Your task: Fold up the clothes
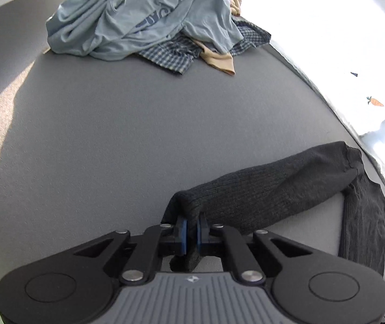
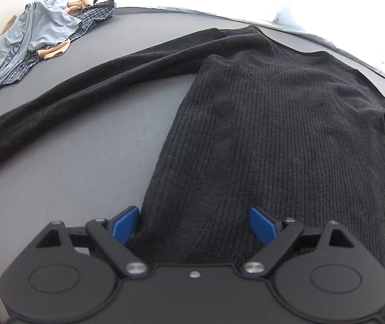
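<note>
Sleeve [image 1: 273, 186] in left gripper [image 1: 191, 228].

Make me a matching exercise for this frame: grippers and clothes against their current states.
1. left gripper
2. right gripper
3. black sweater
4. light blue shirt

A. crumpled on the far pile
B. open, astride the hem
C. shut on a sleeve end
D. spread flat on the grey table

Pairs: 1-C, 2-B, 3-D, 4-A
</note>
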Motion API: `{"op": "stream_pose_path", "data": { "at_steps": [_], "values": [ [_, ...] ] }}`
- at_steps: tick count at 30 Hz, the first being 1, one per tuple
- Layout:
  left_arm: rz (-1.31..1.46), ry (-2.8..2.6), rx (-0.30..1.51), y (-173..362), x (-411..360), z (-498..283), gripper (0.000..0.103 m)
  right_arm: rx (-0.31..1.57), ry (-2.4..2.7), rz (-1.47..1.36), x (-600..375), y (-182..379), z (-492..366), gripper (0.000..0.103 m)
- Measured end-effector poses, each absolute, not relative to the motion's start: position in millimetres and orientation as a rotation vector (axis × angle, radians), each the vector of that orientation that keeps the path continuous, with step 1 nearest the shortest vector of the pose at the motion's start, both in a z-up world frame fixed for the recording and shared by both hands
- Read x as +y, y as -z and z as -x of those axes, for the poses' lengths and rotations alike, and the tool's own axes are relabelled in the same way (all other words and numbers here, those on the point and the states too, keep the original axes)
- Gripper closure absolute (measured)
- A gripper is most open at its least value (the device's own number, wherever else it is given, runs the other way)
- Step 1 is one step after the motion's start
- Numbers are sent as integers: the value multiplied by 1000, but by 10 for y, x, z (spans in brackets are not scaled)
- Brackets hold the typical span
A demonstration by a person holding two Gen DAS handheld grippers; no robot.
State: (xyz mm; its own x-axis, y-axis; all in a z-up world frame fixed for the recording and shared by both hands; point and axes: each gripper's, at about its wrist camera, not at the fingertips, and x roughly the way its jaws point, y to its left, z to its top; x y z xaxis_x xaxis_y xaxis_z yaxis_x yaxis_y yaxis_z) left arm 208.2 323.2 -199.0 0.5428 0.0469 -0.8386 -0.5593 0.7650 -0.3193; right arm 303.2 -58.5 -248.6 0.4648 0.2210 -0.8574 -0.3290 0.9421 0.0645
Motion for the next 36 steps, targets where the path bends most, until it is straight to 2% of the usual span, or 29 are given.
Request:
{"op": "stream_pose_path", "data": {
  "at_steps": [3,5,8,9,10,14,16,19,21,24,27,28,29,30,31,32,33,36],
  "values": [
    [557,-521,964,2025,3354,-2144,85,1044,-357,109,-612,2470,-3027,14],
    [497,-568,1026,2065,3393,-2178,84,1050,-368,99,-649,2447,-3015,17],
    [535,-526,1012,1984,3347,-2091,73,1012,-343,36,-934,2235,-2898,18],
    [547,-494,999,1945,3282,-2061,66,992,-317,26,-1064,2162,-2849,18],
    [547,-469,994,1914,3191,-2049,60,972,-277,20,-1219,2087,-2794,18],
    [551,-289,1011,1840,2710,-2069,52,958,-90,4,-1930,1969,-2588,17],
    [554,-173,1040,1854,2421,-2135,43,993,4,5,-2302,2036,-2492,17],
    [507,37,1116,1959,1833,-2295,37,1068,119,11,-2789,2232,-2343,23],
    [449,97,1186,2074,1469,-2400,37,1103,162,2,-3014,2336,-2271,25],
    [332,157,1278,2285,920,-2455,38,1111,152,-43,-3242,2424,-2198,32],
    [256,137,1292,2378,567,-2449,41,1100,82,-53,-3272,2448,-2239,39],
    [245,120,1284,2390,516,-2445,46,1097,58,-47,-3261,2457,-2264,40],
    [233,98,1278,2398,475,-2442,50,1100,34,-34,-3240,2477,-2293,46],
    [220,63,1277,2399,459,-2441,59,1109,4,-16,-3209,2497,-2327,63],
    [209,31,1277,2401,448,-2438,78,1118,-20,-2,-3178,2489,-2356,67],
    [208,13,1290,2407,457,-2438,91,1139,-35,6,-3168,2455,-2384,87],
    [222,15,1313,2405,482,-2443,98,1160,-50,14,-3158,2421,-2412,95],
    [292,12,1318,2338,555,-2373,98,1207,-84,-50,-3279,2296,-2404,95]
  ]
}}
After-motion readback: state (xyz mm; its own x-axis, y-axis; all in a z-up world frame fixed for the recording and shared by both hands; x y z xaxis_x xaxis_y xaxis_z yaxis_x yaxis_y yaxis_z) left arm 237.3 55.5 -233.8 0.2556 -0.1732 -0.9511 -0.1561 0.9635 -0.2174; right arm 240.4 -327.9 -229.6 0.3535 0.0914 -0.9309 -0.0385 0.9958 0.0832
